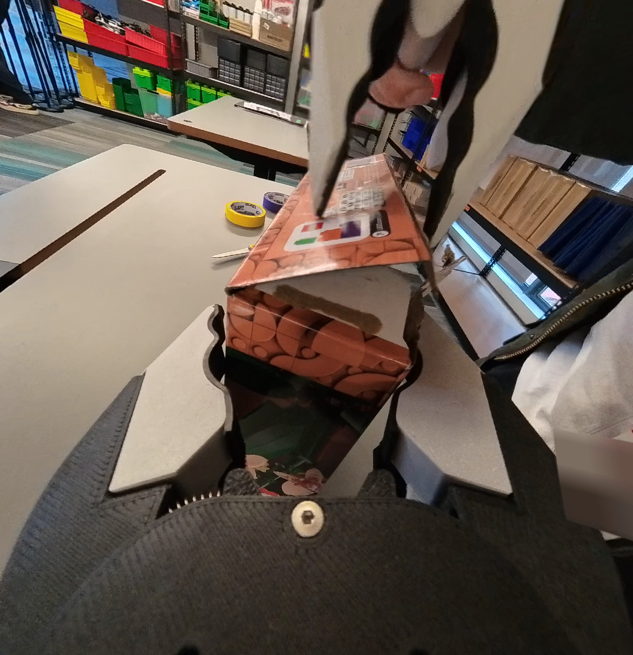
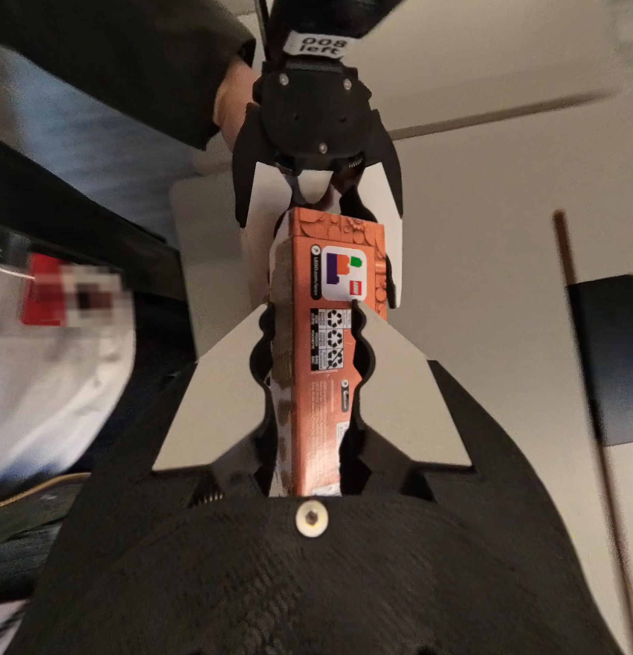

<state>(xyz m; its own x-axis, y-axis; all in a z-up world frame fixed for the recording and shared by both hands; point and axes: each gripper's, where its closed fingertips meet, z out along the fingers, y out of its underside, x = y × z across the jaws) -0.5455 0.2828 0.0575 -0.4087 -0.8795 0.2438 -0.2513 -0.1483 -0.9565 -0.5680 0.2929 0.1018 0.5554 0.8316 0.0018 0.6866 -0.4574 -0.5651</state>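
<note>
An orange-patterned cardboard box with a dark flower picture on one side is held above the grey table. My left gripper is shut on the box's near end, one finger on each side. The long top flap is lifted, showing grey card and torn glue strips beneath. My right gripper comes down from above and pinches this flap, one fingertip on its printed face and one at its free edge. In the right wrist view the right gripper straddles the box, with the left gripper beyond.
A yellow tape roll, a purple tape roll and scissors lie on the table beyond the box. A second table and shelves of coloured bins stand behind. A person's jacket is close on the right. The grippers' ends are close to 5 centimeters from one another.
</note>
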